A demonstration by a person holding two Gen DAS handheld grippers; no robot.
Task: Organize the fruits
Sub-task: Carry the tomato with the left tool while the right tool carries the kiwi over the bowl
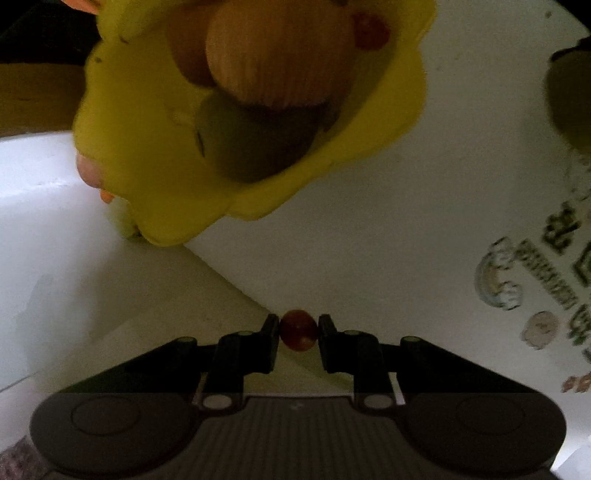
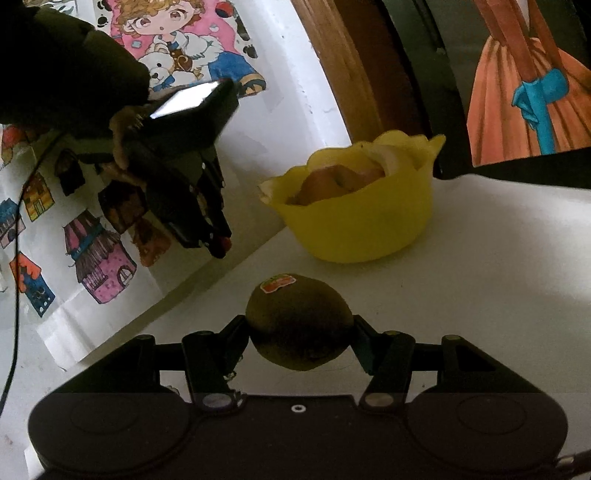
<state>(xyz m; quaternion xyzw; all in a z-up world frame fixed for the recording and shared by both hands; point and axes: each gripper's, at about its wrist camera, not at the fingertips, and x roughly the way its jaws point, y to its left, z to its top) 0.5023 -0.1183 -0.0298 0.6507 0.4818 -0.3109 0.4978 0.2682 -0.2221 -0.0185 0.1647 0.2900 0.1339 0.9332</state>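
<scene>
White counter (image 2: 480, 295), a printed sheet of cartoon houses along its left edge (image 2: 74, 240). Far centre on it: yellow scalloped bowl (image 2: 354, 229), already holding fruit. The left wrist view looks down into the same bowl (image 1: 140, 166): a pale ribbed round fruit (image 1: 277, 55) on top, a kiwi (image 1: 255, 144) below it, a small red fruit (image 1: 371, 31) at the far rim.

Right gripper (image 2: 300, 332) clenched on a kiwi (image 2: 299, 325), held near, short of the bowl, red sticker (image 2: 277, 283) facing up. Pads bear on its two flanks across the widest part. Judgement: kiwi is medium-light, skin fuzzy so grip is good, flesh soft — bruises if squeezed harder. Hold at the waist, as now.

Left gripper (image 1: 298, 332) grasping a small red fruit (image 1: 298, 329), likely a grape or cherry tomato, pinched at the fingertips, near side of the bowl. Seen from the right wrist view it (image 2: 219, 242) hangs left of the bowl, above the counter. Judgement: very light, smooth, slippery skin; may pop out or split. Light pinch across the middle, release low into the bowl.
</scene>
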